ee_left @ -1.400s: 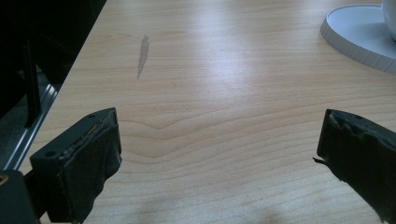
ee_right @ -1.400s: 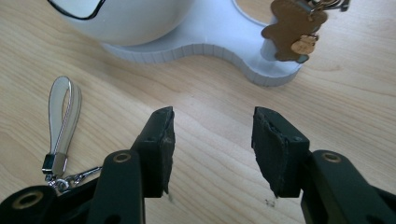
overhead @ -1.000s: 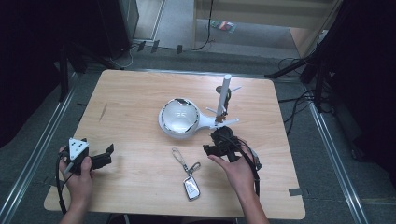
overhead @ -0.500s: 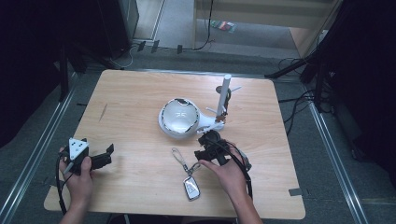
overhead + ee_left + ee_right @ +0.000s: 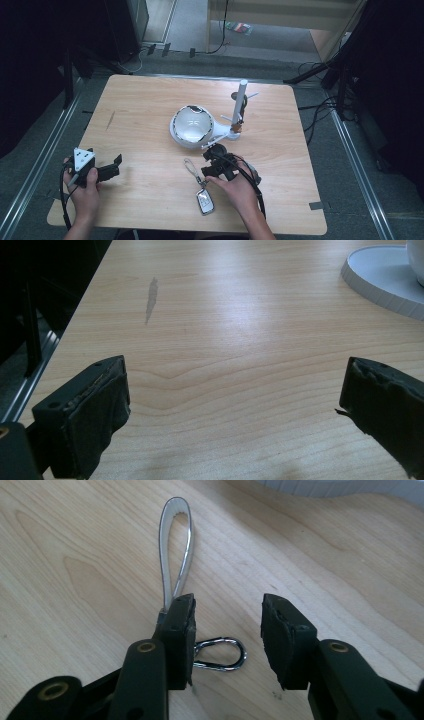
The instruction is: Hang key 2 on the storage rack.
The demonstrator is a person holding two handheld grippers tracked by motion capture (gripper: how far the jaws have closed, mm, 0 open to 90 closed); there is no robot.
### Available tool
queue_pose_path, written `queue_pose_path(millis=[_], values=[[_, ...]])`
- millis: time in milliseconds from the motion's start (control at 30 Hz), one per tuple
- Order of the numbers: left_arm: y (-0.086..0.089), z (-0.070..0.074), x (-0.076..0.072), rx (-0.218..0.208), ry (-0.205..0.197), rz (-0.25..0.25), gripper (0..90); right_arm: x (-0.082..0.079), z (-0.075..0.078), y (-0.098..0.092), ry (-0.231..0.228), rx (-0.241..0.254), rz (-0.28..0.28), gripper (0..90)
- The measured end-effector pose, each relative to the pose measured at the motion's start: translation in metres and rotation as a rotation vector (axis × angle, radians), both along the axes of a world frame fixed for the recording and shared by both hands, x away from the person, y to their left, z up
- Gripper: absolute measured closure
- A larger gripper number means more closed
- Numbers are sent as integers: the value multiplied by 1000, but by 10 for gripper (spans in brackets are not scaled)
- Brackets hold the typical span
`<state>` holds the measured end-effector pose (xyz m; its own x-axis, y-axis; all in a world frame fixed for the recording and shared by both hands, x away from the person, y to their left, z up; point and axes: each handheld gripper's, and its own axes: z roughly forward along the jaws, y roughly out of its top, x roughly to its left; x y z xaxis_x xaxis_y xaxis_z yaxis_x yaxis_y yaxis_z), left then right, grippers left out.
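- The right gripper (image 5: pixel 210 161) sits low over the wooden table (image 5: pixel 145 115), near its front edge, held by the person's right hand (image 5: pixel 239 189).
- Its jaws have just been closing and now stand at a narrow gap, the pads not pressing on anything.
- In the right gripper view, a metal clasp ring (image 5: pixel 222 653) lies on the wood in the gap between the two black jaws, nearer the left one and partly hidden behind it; the right jaw stands clear of it.
- The ring belongs to a car key fob (image 5: pixel 204 201) that lies flat on the table just beside the right hand, towards the front edge.
- A grey strap loop (image 5: pixel 190 166) stretches from the ring away across the table; in the right gripper view it rises from behind the left jaw's tip.
- The left gripper (image 5: pixel 111 170) rests at the front left corner of the table, well apart from the key fob, with the left hand (image 5: pixel 84 192) around its body.
- Its jaws are spread wide, with bare wood between them in the left gripper view.
- A white round device (image 5: pixel 191 126) with a glossy domed top stands near the middle of the table, just behind the right gripper.
- A white upright post (image 5: pixel 240 102) on a small base stands just to the right of that device.
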<state>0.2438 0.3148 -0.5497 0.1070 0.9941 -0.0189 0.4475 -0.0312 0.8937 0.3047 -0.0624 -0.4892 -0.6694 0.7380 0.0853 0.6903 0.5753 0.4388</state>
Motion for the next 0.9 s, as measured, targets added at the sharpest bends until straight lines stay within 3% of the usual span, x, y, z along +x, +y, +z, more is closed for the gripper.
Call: queue_pose_path(millis=[900], values=[[0, 0, 0, -4, -2, -2, 0, -9, -13, 23, 79, -9, 71, 745]])
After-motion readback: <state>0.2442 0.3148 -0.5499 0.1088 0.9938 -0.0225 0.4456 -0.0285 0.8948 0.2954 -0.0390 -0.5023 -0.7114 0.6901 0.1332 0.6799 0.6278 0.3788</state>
